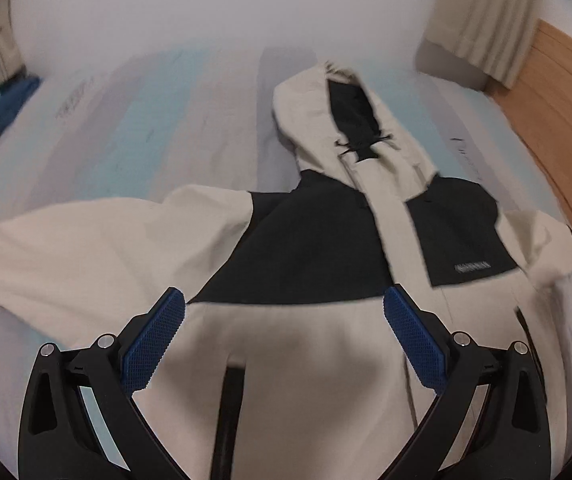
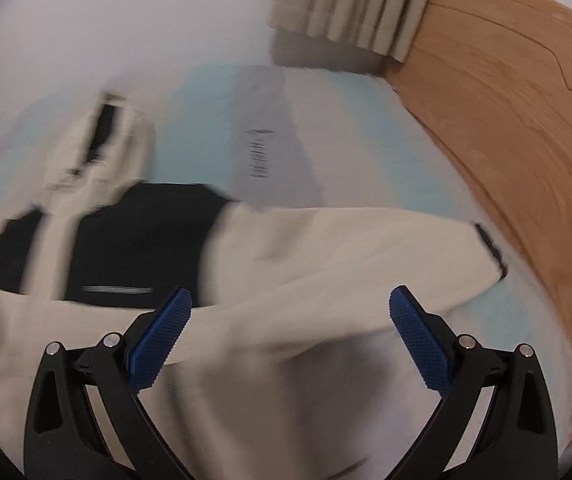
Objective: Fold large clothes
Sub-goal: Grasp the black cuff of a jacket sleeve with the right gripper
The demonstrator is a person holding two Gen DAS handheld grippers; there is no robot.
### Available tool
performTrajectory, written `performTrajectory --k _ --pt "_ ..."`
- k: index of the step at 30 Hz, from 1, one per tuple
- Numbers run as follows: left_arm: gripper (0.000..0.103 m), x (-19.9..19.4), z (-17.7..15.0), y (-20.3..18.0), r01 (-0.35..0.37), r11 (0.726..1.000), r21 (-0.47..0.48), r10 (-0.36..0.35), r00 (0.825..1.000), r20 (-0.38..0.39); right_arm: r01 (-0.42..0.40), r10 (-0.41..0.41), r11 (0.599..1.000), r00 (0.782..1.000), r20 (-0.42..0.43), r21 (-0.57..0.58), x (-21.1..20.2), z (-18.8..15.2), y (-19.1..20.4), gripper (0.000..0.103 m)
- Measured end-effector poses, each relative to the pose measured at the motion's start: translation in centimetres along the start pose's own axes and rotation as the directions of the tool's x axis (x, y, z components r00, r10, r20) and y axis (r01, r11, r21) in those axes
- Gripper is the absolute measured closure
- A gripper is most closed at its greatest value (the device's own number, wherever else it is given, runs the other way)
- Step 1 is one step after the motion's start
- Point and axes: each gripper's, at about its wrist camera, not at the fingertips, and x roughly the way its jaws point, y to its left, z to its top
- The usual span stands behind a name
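A cream and black hooded jacket (image 1: pixel 294 340) lies spread face up on the bed, hood (image 1: pixel 338 116) pointing away, sleeves stretched out to both sides. My left gripper (image 1: pixel 284 300) is open and empty, hovering over the jacket's lower body. The right wrist view is blurred; it shows the jacket's right side (image 2: pixel 286 264) and its right sleeve cuff (image 2: pixel 490 248). My right gripper (image 2: pixel 290 300) is open and empty over the cream cloth below that sleeve.
The bed sheet (image 1: pixel 158 128) has pale blue, grey and white stripes. A wooden headboard (image 2: pixel 518 128) runs along the right side. A beige curtain (image 2: pixel 350 0) hangs at the back. Blue cloth (image 1: pixel 2 96) lies at the far left.
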Motion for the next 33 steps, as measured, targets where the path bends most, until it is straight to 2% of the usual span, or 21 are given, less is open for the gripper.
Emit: performTrajectory --k 2,6,10,15,17,18,20,23,25,27,28,30,33 --pt "0.006 3.1 0.7 -0.1 -0.041 0.999 -0.001 0.041 0.999 -0.031 0.015 -0.014 0.999 0.999 -0.038 0.029 3.4 0.8 -4.3 0.007" --pt "0.009 7.4 2.2 0.1 -0.066 0.997 -0.026 0.064 0.995 -0.081 0.050 -0.042 0.996 0.992 -0.116 0.068 10.2 1.7 -13.9 0.007" --pt "0.009 10.8 3.7 1.0 -0.102 0.994 -0.044 0.096 0.988 -0.123 0.076 -0.058 0.993 0.982 -0.179 0.095 14.8 1.6 -20.7 0.007" --pt "0.007 13.3 4.8 2.1 -0.102 0.994 -0.042 0.094 0.982 -0.163 0.180 -0.137 0.972 0.957 -0.258 0.152 19.3 0.4 -27.6 0.007" --pt "0.007 14.1 4.9 2.2 -0.102 0.995 -0.023 0.096 0.978 -0.183 0.185 -0.117 0.958 0.950 -0.291 0.218 20.5 -0.4 -29.6 0.007" --pt "0.007 14.3 4.9 2.1 -0.103 0.995 -0.020 0.097 0.977 -0.189 0.166 -0.075 0.948 0.946 -0.317 0.272 21.4 -1.2 -30.9 0.007" --pt "0.006 14.9 5.0 2.0 -0.101 0.995 -0.018 0.095 0.974 -0.204 0.130 -0.017 0.936 0.945 -0.327 0.326 22.4 -1.9 -31.9 0.007" --pt "0.005 15.6 5.1 1.9 -0.109 0.994 -0.017 0.103 0.970 -0.220 0.097 0.027 0.924 0.948 -0.317 0.369 23.0 -2.4 -32.3 0.007" --pt "0.005 15.7 5.1 1.8 -0.111 0.994 -0.022 0.103 0.969 -0.226 0.071 0.055 0.918 0.952 -0.302 0.391 22.7 -2.3 -32.3 0.014" --pt "0.005 15.8 5.1 1.8 -0.110 0.994 -0.019 0.103 0.968 -0.228 0.043 0.091 0.909 0.950 -0.300 0.415 22.6 -2.2 -32.3 0.028" --pt "0.005 15.8 4.9 1.9 -0.110 0.994 -0.018 0.103 0.968 -0.229 0.038 0.098 0.908 0.949 -0.300 0.418 22.7 -2.0 -32.5 0.032" --pt "0.005 16.1 5.0 2.0 -0.112 0.994 -0.022 0.103 0.966 -0.238 0.052 0.095 0.903 0.943 -0.318 0.426 22.8 -1.9 -32.6 0.043" --pt "0.005 16.3 5.2 1.9 -0.122 0.992 -0.017 0.114 0.963 -0.245 0.086 0.080 0.901 0.931 -0.356 0.425 21.4 -1.2 -32.2 0.054"
